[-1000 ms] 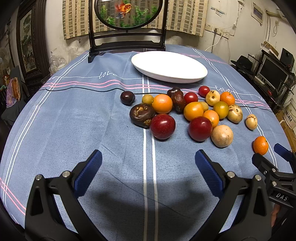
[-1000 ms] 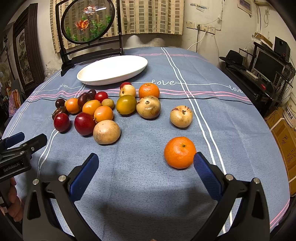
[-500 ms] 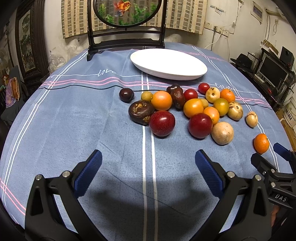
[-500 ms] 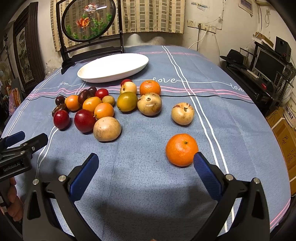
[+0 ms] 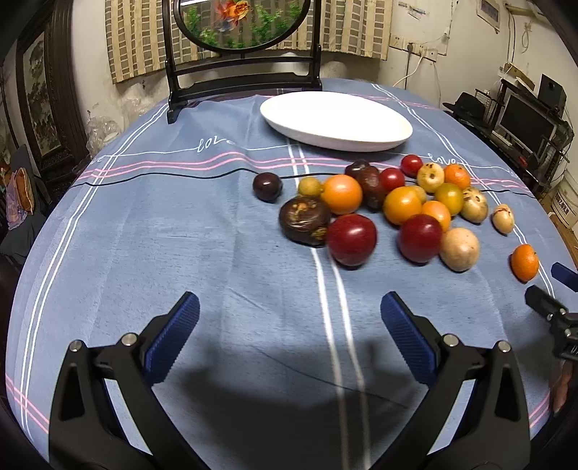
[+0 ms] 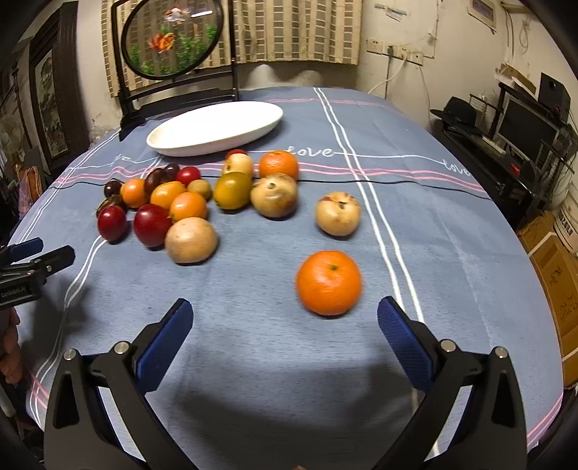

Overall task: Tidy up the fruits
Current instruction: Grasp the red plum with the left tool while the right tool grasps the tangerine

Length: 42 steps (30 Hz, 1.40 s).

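A heap of mixed fruits (image 5: pixel 383 206) is spread over the blue tablecloth (image 5: pixel 180 253), on the near side of a white oval plate (image 5: pixel 336 119) that holds nothing. The plate's long axis is seen running from far left to near right in the left wrist view. The heap itself is stretched along much the same line, with a dark plum (image 5: pixel 267 186) set apart at its left end. A wrinkled brown fruit (image 5: pixel 304 220) and a red plum (image 5: pixel 351 239) are found touching at the near edge, and a second red plum (image 5: pixel 420 237) lies just beside a tan round fruit (image 5: pixel 459 248). Two pieces lie apart from the heap: a pale fruit (image 6: pixel 338 213) and, nearer the right gripper, an orange mandarin (image 6: pixel 328 282), whose stem end is turned upward, slightly toward the camera.

The left gripper (image 5: pixel 289 314) is held wide apart above bare cloth, nothing between its blue pads (image 5: pixel 173 336); the red plum lies ahead of it. The right gripper (image 6: pixel 285 318) is likewise spread wide and holds nothing, the mandarin lying just ahead of the gap, toward the right finger. Behind the plate a dark wooden stand with a goldfish panel (image 5: pixel 245 21) is seen at the table's far edge.
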{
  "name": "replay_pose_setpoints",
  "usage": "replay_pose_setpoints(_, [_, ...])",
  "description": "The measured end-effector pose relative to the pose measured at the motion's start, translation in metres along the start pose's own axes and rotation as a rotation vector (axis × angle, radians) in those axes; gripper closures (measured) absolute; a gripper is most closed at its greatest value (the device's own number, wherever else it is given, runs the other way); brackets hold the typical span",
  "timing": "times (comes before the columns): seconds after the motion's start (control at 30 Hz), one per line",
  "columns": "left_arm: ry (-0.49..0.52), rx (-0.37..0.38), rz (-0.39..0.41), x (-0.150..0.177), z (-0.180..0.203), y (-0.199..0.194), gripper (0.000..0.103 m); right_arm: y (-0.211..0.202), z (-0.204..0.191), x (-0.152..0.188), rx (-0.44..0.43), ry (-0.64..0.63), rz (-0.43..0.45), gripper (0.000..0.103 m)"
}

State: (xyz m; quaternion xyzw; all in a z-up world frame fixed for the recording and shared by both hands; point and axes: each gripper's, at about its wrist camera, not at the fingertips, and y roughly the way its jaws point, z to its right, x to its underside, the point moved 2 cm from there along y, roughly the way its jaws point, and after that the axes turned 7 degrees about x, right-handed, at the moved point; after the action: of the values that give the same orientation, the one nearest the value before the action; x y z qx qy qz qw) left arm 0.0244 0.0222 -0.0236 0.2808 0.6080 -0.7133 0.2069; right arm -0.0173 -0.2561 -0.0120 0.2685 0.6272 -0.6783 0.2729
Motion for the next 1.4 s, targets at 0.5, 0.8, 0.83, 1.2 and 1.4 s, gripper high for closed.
replay_pose_setpoints(0.5, [-0.069, 0.017, -0.114, -0.021, 0.028, 0.046, 0.015, 0.009, 0.017, 0.000, -0.023, 0.031, -0.003, 0.001])
replay_pose_setpoints(0.8, [-0.159, -0.005, -0.162, -0.036, 0.030, 0.066, 0.033, 0.015, 0.026, 0.003, -0.056, 0.063, -0.023, 0.001])
replay_pose_setpoints(0.83, [-0.160, -0.020, -0.167, -0.039, 0.032, 0.069, 0.035, 0.015, 0.025, 0.003, -0.059, 0.063, -0.023, 0.001])
replay_pose_setpoints(1.2, [-0.183, 0.038, -0.125, -0.035, 0.027, 0.057, 0.062, 0.015, 0.027, 0.003, -0.035, 0.050, -0.027, 0.001])
replay_pose_setpoints(1.4, [-0.116, 0.041, -0.111, -0.022, 0.027, 0.041, 0.062, 0.024, 0.027, 0.000, -0.020, 0.027, -0.065, 0.001])
